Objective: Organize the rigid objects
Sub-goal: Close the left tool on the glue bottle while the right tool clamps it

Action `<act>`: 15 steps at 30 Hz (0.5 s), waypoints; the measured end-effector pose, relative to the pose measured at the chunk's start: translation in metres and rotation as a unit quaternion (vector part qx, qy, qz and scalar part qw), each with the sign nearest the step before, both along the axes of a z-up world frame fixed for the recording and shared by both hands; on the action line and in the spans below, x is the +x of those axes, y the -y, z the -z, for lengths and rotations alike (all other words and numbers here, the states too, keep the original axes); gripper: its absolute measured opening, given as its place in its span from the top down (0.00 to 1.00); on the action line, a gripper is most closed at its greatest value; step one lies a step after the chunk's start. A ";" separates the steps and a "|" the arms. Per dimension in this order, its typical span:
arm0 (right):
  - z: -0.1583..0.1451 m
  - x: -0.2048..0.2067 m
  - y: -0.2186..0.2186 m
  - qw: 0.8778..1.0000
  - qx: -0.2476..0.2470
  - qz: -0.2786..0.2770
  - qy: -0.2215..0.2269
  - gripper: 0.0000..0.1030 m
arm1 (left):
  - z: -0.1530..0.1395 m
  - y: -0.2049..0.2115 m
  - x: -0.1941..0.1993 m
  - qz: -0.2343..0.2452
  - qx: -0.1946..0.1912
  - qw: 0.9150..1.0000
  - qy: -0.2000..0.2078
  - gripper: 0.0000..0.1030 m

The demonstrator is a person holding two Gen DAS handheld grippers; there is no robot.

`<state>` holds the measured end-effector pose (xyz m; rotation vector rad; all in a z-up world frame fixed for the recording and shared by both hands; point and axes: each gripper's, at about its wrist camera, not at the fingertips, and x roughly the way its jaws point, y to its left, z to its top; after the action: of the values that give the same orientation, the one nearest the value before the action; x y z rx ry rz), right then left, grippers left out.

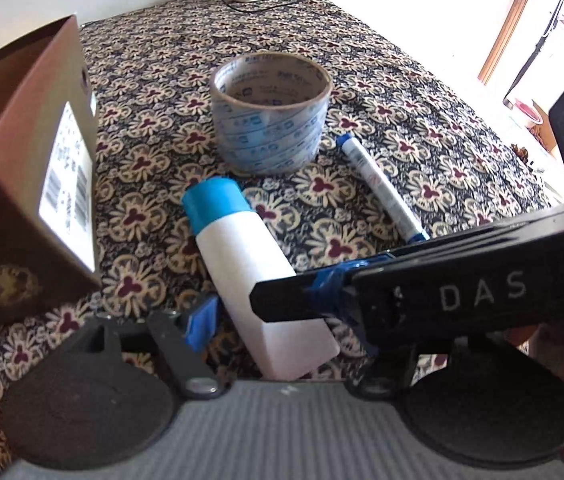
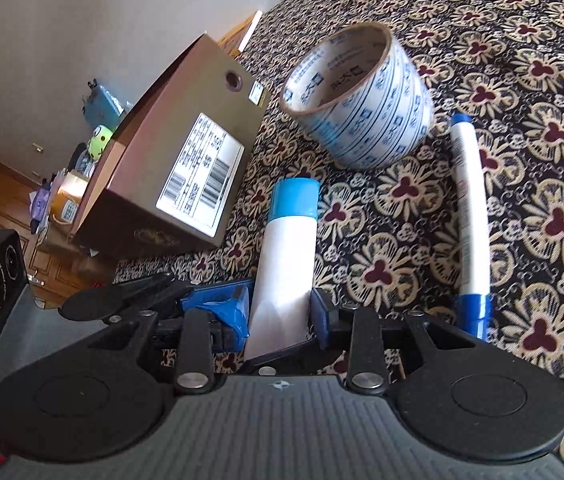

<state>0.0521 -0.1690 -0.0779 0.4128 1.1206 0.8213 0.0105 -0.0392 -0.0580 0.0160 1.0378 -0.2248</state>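
Floral-patterned dark cloth (image 2: 522, 216) covers the surface, and on it lies the white plastic tube with a blue cap (image 2: 288, 248), cap pointing far, its flat crimped end nearest. The right gripper (image 2: 279, 314) grasps that near end, blue-taped pads pressed against both sides. The tube looks light, smooth and somewhat squeezable, so it may slip or tilt when held this close to the end; a hold nearer mid-body would probably balance it better.

Just right of it lies a white marker pen with blue ends (image 2: 470, 224); beyond stands a wide roll of printed clear tape (image 2: 366, 108); to the left sits a brown cardboard box with a white label (image 2: 169, 168).

In the left wrist view the left gripper (image 1: 265, 320) hangs released, its right finger hidden behind the right gripper's body. The box's inside cannot be seen. Printing on tape and label is too blurred to read.
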 end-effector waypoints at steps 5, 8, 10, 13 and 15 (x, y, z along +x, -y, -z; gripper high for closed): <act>0.001 0.002 -0.007 1.000 0.004 0.002 -0.001 0.79 | 0.001 -0.004 -0.008 0.005 0.008 1.000 0.007 0.34; 0.004 0.010 -0.004 0.999 0.018 0.033 -0.020 0.79 | 0.001 -0.008 -0.005 -0.005 0.013 1.000 0.010 0.34; 0.008 0.015 -0.002 0.998 0.033 0.046 -0.040 0.79 | 0.001 -0.012 -0.001 -0.015 0.017 1.000 0.013 0.34; 0.008 0.017 -0.009 0.998 0.036 0.032 -0.030 0.79 | 0.002 -0.014 0.004 -0.021 0.021 0.999 0.017 0.34; 0.006 0.015 -0.014 0.999 0.029 0.020 -0.019 0.79 | 0.003 -0.011 0.005 -0.020 0.030 0.999 0.021 0.33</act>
<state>0.0676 -0.1549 -0.0837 0.5001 1.1230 0.8161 0.0156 -0.0282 -0.0606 0.0534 1.0021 -0.1570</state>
